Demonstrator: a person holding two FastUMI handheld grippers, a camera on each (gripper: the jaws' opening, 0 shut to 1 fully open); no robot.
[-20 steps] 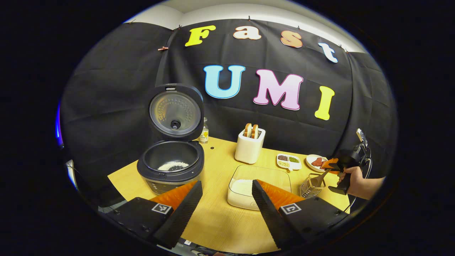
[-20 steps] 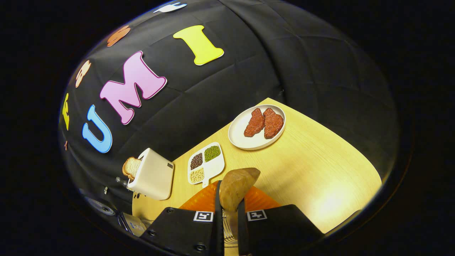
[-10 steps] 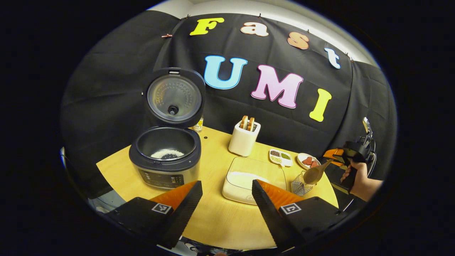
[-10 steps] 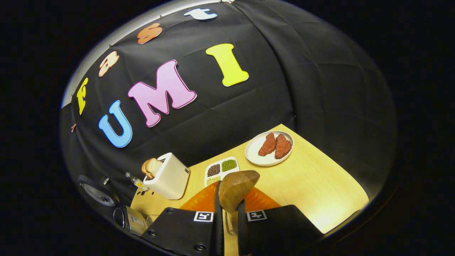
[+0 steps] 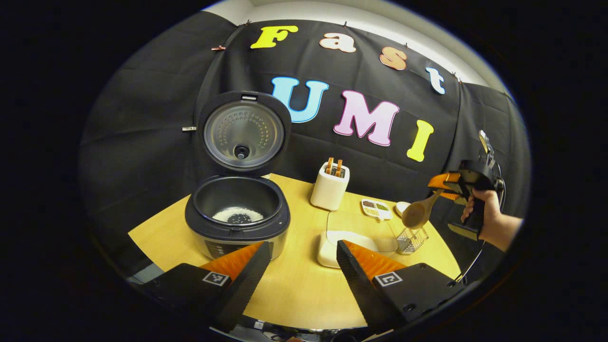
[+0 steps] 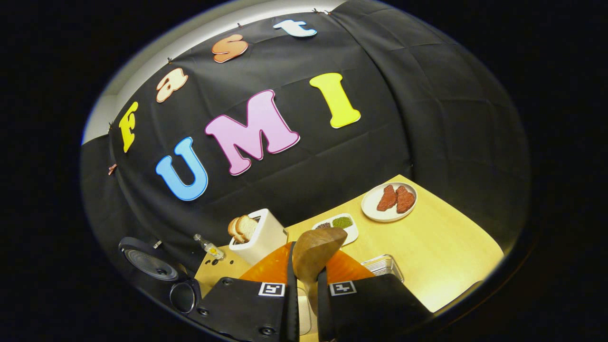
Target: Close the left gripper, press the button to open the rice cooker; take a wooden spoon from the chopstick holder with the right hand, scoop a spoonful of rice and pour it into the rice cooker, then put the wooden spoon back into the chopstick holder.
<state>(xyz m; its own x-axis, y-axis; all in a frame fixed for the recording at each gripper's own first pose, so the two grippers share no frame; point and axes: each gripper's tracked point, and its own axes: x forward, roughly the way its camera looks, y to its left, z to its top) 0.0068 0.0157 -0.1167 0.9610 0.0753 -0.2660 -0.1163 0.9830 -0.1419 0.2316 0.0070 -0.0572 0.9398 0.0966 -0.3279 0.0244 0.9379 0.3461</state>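
Nearest in the left gripper view, the left gripper (image 5: 304,266) hangs released above the pale wooden table (image 5: 294,294), its fingers spread wide with nothing between them. Just past it stands the dark round rice cooker (image 5: 237,223), lid upright, a thin patch of white rice on the pot floor. To its right lies the clear-lidded white tray of rice (image 5: 354,237), then the small wire chopstick holder (image 5: 412,240). Above that holder the right gripper (image 5: 441,183) carries the brown wooden spoon (image 5: 418,213) — lifted free, bowl hanging down.

In the right gripper view its fingers (image 6: 292,285) are clenched on the spoon's neck, the bowl jutting forward.

The step in hand looks like the scoop: I would bring the spoon low over the tray, bowl turned upward, and dig shallowly so grains do not spill on the way to the pot.

Whether the tray's lid covers all the rice is hard to make out — the left gripper's finger cuts off its near edge. Farther back stand a white toaster with bread slices (image 5: 330,190) and a divided dish of grains (image 5: 375,208).
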